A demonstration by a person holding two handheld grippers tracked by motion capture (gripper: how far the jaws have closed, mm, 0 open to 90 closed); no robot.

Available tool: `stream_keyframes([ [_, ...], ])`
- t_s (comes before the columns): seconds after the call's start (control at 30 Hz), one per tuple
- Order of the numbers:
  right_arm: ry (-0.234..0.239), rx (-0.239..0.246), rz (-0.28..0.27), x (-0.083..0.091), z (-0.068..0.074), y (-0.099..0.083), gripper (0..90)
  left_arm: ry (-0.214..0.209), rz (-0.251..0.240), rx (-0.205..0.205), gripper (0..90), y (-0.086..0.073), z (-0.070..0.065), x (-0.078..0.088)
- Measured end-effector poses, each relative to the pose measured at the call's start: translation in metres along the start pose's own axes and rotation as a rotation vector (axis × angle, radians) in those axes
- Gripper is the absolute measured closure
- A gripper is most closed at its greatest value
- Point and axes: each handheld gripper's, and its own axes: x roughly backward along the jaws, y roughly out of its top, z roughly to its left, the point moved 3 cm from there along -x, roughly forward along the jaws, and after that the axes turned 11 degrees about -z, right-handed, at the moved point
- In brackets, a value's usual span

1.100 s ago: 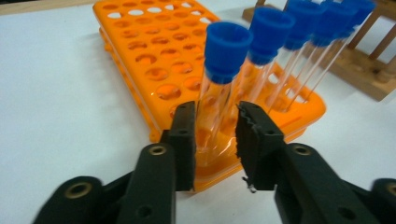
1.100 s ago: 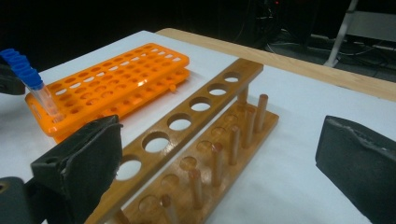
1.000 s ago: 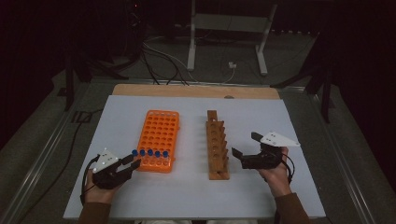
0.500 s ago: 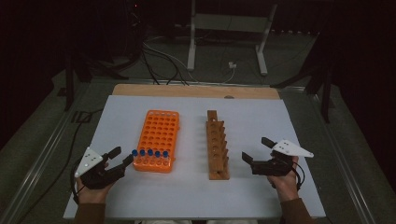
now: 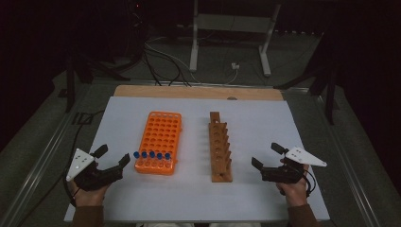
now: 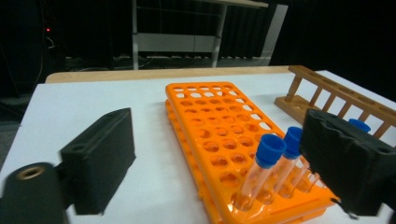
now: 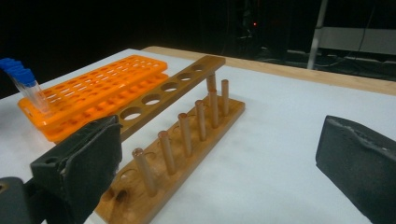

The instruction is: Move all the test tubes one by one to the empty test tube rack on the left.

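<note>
**benchguy:** What's sitting in the orange rack [image 5: 159,140]? It lies on the white worktop [image 5: 265,123] left of centre, long axis running from the near edge to the far edge.

**tubefan:** Five clear tubes with blue caps [image 5: 151,155], all upright in the row nearest the person, caps pointing straight up. The rest of the holes look empty. The wooden rack [image 5: 220,146] next to it, right of centre, runs the same way and holds no tubes, just its pegs.

**benchguy:** And the grippers?

**tubefan:** The left gripper [image 5: 112,160] sits near the near-left corner, just beside the tube row, not touching it. Its jaws have just been opening and stand spread with nothing between them. The right gripper [image 5: 268,159] is toward the near-right corner, jaws spread too, aimed at the wooden rack but apart from it.
</note>
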Motion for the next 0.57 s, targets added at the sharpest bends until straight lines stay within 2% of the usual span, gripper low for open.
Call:
stream_keyframes([
  [0.1, -0.013, 0.019, -0.006, 0.0032, -0.0013, -0.0018, 0.4, 0.013, -0.003, -0.001, 3.8, 0.0003, 0.0005, 0.0003],
  [0.2, -0.023, 0.012, -0.01, 0.0051, -0.0036, -0.0033, 0.3, 0.018, -0.005, -0.004, 0.7, -0.0003, 0.0011, 0.0009],
  [0.57, -0.035, 0.003, -0.014, 0.0061, -0.0059, -0.0049, 0.3, 0.025, 0.004, -0.004, 0.7, -0.0031, 0.0028, 0.0007],
])
